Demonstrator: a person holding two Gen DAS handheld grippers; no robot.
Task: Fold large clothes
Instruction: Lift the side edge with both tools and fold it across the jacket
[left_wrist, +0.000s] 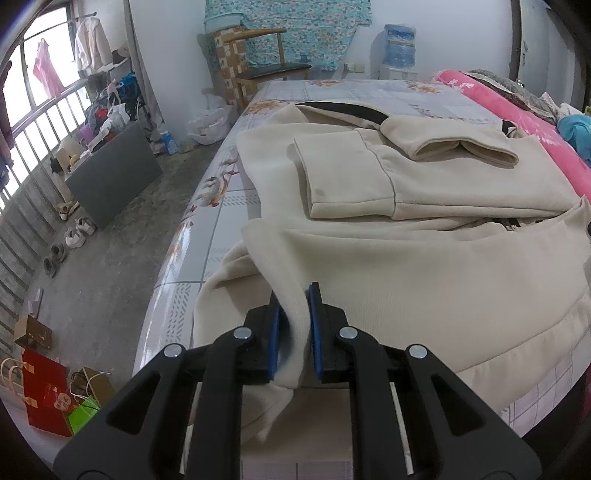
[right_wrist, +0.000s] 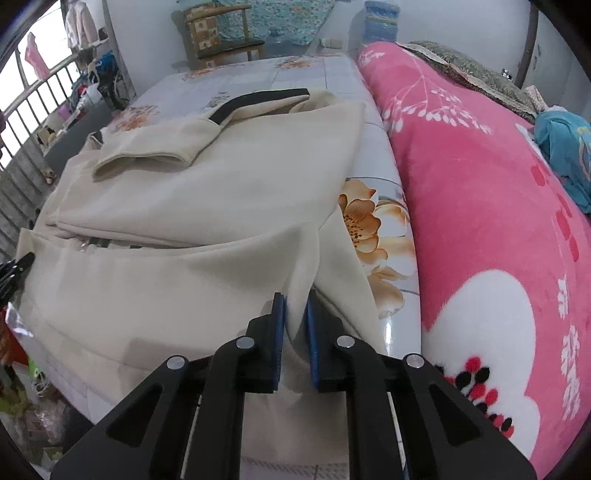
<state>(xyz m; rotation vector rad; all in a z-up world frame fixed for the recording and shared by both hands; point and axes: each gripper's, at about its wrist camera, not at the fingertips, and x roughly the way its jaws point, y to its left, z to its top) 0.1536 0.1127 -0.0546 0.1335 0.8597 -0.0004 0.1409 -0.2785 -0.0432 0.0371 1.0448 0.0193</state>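
A cream sweatshirt (left_wrist: 406, 266) with black trim lies spread on the bed, both sleeves folded across its chest. My left gripper (left_wrist: 295, 295) is shut on the garment's near left edge, a ridge of cream cloth pinched between the blue pads. In the right wrist view the same cream sweatshirt (right_wrist: 207, 192) fills the middle. My right gripper (right_wrist: 295, 301) is shut on a fold of its near right edge. The left gripper's black tip (right_wrist: 14, 269) shows at the left border.
The bed sheet (left_wrist: 221, 206) is glossy with flower prints. A rolled pink blanket (right_wrist: 480, 221) runs along the right side, close to the garment. A wooden chair (left_wrist: 266, 62) stands beyond the bed. Shoes (left_wrist: 74, 232) and paper bags (left_wrist: 48, 391) sit on the floor at left.
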